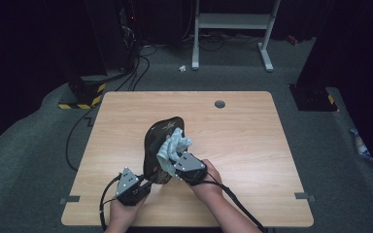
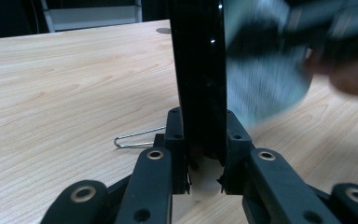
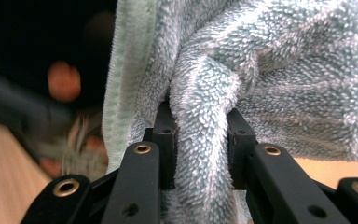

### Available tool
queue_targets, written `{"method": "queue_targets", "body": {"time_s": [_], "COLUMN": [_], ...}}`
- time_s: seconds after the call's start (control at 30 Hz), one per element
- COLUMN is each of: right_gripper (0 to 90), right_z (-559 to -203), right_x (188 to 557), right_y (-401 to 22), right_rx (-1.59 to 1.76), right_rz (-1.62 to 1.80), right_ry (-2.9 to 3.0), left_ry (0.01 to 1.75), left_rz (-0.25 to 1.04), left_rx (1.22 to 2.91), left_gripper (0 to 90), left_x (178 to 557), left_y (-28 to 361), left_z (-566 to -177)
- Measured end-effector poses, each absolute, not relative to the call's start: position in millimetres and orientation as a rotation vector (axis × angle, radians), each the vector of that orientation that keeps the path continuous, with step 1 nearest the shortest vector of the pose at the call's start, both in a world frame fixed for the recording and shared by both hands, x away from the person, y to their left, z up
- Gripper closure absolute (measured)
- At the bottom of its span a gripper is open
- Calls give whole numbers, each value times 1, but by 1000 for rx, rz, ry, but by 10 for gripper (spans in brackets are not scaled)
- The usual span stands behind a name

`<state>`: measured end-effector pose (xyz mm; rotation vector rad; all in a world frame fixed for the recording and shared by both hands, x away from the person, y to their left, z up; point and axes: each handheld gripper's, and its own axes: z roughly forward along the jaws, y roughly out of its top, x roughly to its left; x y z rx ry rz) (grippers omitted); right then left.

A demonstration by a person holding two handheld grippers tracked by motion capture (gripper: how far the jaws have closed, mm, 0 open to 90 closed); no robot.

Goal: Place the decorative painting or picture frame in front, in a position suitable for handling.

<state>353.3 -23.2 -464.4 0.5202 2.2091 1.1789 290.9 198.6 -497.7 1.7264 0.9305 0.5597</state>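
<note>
A glossy black oval dish (image 1: pixel 160 138) with a pale pattern on its face stands tilted up on edge over the wooden table (image 1: pixel 243 145). My left gripper (image 1: pixel 149 181) is shut on its lower rim. In the left gripper view the dish (image 2: pixel 199 70) rises edge-on between the jaws of that gripper (image 2: pixel 204 156). A light blue fluffy cloth (image 1: pixel 176 144) lies against the dish's face, pinched by my right gripper (image 1: pixel 174 164). Seen from the right gripper, a fold of the cloth (image 3: pixel 261 84) is squeezed between the jaws of that gripper (image 3: pixel 200 140). The cloth (image 2: pixel 265 88) is blurred in the left gripper view.
A bent metal wire (image 2: pixel 137 138) lies on the table just left of the dish. A round cable hole (image 1: pixel 219 104) sits near the table's far edge. Behind the table stand a white frame (image 1: pixel 233 22) and dark floor cables (image 1: pixel 77 131).
</note>
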Motion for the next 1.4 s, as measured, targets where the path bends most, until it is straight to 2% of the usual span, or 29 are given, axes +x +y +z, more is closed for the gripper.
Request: {"method": "queue_targets", "body": {"time_s": [0.1,0.23,0.37,0.53,0.67,0.77,1.07,1.23,1.4], "right_gripper": [715,716,715,714,714,715,715,714,714], "right_z": [-497,-518,-500,-452,-432,-443,-517,-506,-466], "right_x": [354,358,357,356,353,352,347,351,356], "right_y": [-28,-35,-33,-26,-21,-19,-25,-27,-30], "right_rx": [558,602,601,566,533,535,586,592,602], "right_rz": [1112,1080,1122,1230,1271,1256,1105,1104,1201], "right_ry": [2297,2361,2325,2212,2169,2190,2353,2341,2235], "left_ry": [930,929,931,929,928,932,935,936,935], "left_rz": [559,558,557,557,557,552,546,537,539], "left_rx": [1727,1727,1729,1732,1733,1734,1737,1733,1734], "left_gripper": [768,768,768,768,769,767,766,766,770], "left_x": [291,291,291,291,291,292,292,292,293], "left_y": [199,199,199,199,199,199,199,199,199], "left_z": [-498,-498,-497,-497,-497,-497,-497,-497,-497]}}
